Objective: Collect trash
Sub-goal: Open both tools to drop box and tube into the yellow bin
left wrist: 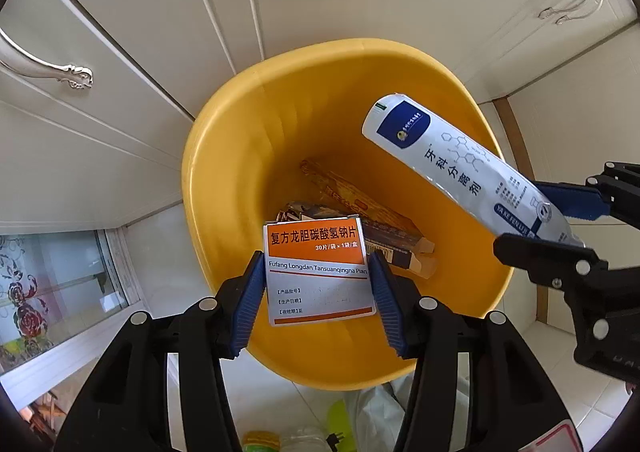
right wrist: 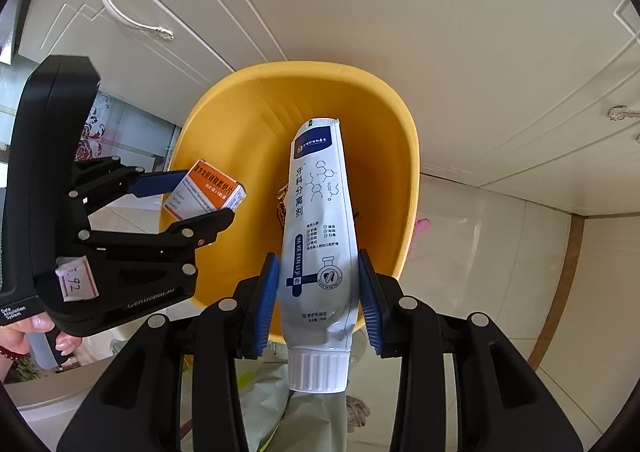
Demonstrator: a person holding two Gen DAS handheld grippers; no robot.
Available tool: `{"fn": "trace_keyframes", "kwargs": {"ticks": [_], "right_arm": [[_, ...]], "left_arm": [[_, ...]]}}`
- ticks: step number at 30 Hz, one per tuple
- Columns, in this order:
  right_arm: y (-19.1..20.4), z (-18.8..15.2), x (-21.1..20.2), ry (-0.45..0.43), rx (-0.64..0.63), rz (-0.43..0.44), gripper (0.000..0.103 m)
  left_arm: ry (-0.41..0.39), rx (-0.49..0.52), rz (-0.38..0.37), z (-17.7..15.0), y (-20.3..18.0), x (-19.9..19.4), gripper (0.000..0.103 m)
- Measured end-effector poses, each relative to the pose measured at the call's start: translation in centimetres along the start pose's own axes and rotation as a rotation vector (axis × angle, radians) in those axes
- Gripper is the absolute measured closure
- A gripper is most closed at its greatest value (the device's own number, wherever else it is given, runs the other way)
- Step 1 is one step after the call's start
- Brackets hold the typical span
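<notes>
Two items hang over the yellow bin (left wrist: 224, 180) as we look down: our left claw (left wrist: 318, 284) is clamped on an orange-and-white medicine box (left wrist: 318, 272), held just above the bin's near rim, and our right claw (right wrist: 318, 292) grips a white toothpaste tube (right wrist: 318, 220) near its cap end, its crimped end reaching over the opening. Flattened cartons (left wrist: 360, 208) lie at the bin's bottom, beside cream cabinet doors (left wrist: 120, 32).
</notes>
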State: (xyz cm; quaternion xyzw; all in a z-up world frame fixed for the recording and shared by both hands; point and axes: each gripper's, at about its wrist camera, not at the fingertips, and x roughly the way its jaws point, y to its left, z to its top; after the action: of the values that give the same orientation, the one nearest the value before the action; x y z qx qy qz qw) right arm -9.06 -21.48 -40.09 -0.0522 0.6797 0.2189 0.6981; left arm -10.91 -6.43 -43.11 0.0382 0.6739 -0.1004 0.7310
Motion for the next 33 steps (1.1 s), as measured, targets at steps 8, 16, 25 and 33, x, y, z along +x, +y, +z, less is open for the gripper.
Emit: {"fn": "trace_keyframes", "kwargs": {"ticks": [8,16,25,33], "right_arm": [[-1.0,1.1,0.1,0.000,0.009,0.026,0.063],[-1.9,0.8,-0.7,-0.011,0.020,0.055,0.051],[-2.7,0.0,-2.5,-0.045,0.058,0.060,0.050],[-2.1,-2.0,-7.9,-0.113,0.080,0.067,0.050]], "left_arm": [[-0.009,0.002,-0.004,0.3,0.0,-0.5,0.051],[-0.016,-0.002,0.000,0.2,0.1,-0.8,0.039],[-0.032,-0.016,0.005,-0.2,0.1,-2.0,0.031],[-0.069,-0.049,0.004,-1.0,-0.8,-5.7,0.031]]}}
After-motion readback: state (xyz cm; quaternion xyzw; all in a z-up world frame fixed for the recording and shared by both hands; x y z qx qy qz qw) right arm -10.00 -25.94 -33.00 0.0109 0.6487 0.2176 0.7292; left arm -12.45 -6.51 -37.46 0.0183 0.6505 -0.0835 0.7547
